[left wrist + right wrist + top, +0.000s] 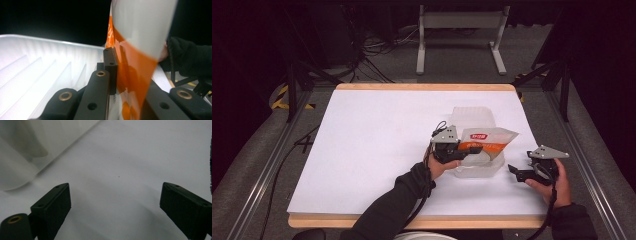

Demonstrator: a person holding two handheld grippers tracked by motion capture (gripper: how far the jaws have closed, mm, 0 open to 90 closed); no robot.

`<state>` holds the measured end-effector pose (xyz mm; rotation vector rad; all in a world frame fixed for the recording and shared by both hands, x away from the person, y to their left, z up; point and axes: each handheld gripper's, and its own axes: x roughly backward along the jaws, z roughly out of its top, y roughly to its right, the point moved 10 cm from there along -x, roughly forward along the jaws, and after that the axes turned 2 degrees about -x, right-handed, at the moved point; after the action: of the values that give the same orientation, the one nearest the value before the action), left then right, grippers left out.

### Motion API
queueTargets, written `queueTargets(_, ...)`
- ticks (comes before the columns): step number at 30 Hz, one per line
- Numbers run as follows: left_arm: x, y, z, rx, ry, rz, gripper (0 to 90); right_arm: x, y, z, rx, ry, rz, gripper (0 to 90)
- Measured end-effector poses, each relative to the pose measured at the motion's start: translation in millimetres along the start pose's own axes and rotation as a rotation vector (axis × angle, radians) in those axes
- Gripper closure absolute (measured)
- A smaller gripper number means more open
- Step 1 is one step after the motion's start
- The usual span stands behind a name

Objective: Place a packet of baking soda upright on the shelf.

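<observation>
Left gripper (473, 149) clamped on orange-white snack bag (489, 139), bag at centre right of frame over clear plastic tray (472, 116); right gripper (513, 170) at lower right, jaws wide apart, empty, above white table (372, 150)

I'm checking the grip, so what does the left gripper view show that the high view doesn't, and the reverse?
Left gripper view: the left tool's pads pinching the orange-and-white bag, with the tray's ribbed wall beside them.
High view: the whole white table, and the right tool apart from the tray.
Both: bag, clear plastic tray, left tool.
</observation>
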<state>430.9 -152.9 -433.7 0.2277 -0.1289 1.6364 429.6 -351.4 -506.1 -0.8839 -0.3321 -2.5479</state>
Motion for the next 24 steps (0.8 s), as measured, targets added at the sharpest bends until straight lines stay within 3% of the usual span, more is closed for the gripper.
queueTargets(3, 1.4, -0.4, -3.4, -0.022, -0.053, 0.019, 90.0, 0.0, -0.2, 0.0, 0.002, 0.000, 0.000, 10.7)
queueTargets(12, 3.4, -0.6, -7.4, -0.031, -0.109, 0.038, 89.9, 0.1, 0.3, 0.2, 0.001, 0.002, -0.005, 10.6)
queueTargets(24, 9.7, -0.1, 0.8, -0.056, -0.107, 0.053, 88.7, 0.4, 0.5, 0.2, 0.002, 0.003, -0.005, 10.6)
